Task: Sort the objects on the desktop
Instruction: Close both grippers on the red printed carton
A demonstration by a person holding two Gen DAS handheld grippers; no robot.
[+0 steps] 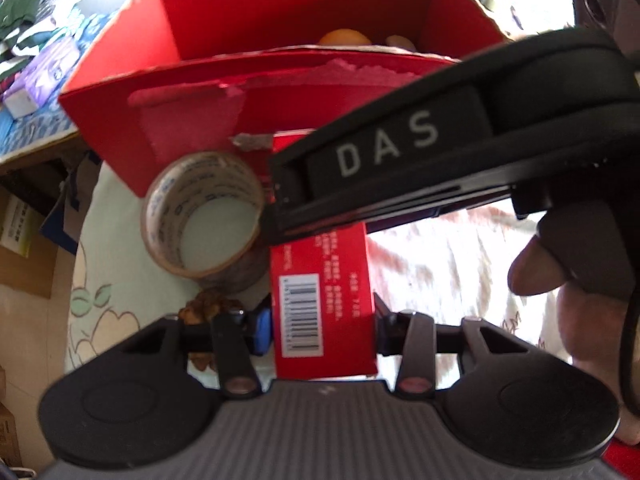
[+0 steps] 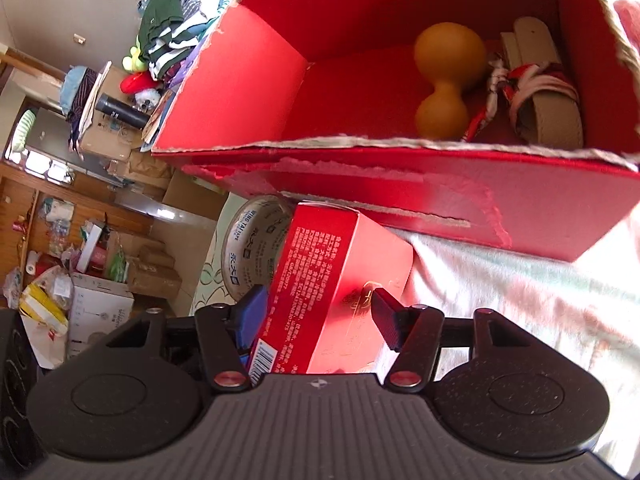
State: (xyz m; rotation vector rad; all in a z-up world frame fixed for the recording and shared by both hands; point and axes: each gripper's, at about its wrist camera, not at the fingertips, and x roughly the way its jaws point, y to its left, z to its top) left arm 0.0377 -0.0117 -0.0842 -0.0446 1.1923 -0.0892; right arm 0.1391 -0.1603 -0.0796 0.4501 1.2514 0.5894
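Observation:
A small red box (image 1: pixel 324 300) with a barcode sits between my left gripper's (image 1: pixel 322 326) blue pad and black finger, which press on its two sides. In the right wrist view the same small red box (image 2: pixel 340 272) lies tilted between my right gripper's (image 2: pixel 318 318) wide jaws. The blue pad is beside its text face, and the black finger (image 2: pixel 386 320) hovers over its gold-printed face. A tape roll (image 1: pixel 202 216) (image 2: pixel 256 252) stands against the box's left. Behind is a big open red carton (image 1: pixel 280 56) (image 2: pixel 400 184).
The carton holds an orange peanut-shaped ball (image 2: pixel 444 84) and a belt roll with red-white cord (image 2: pixel 544 100). The right gripper's black body (image 1: pixel 400 148) and a hand (image 1: pixel 580 320) cross the left view. A brown nut-like thing (image 1: pixel 208 308) lies on the patterned cloth (image 2: pixel 500 292). Clothes and cardboard boxes (image 2: pixel 152 272) clutter the left.

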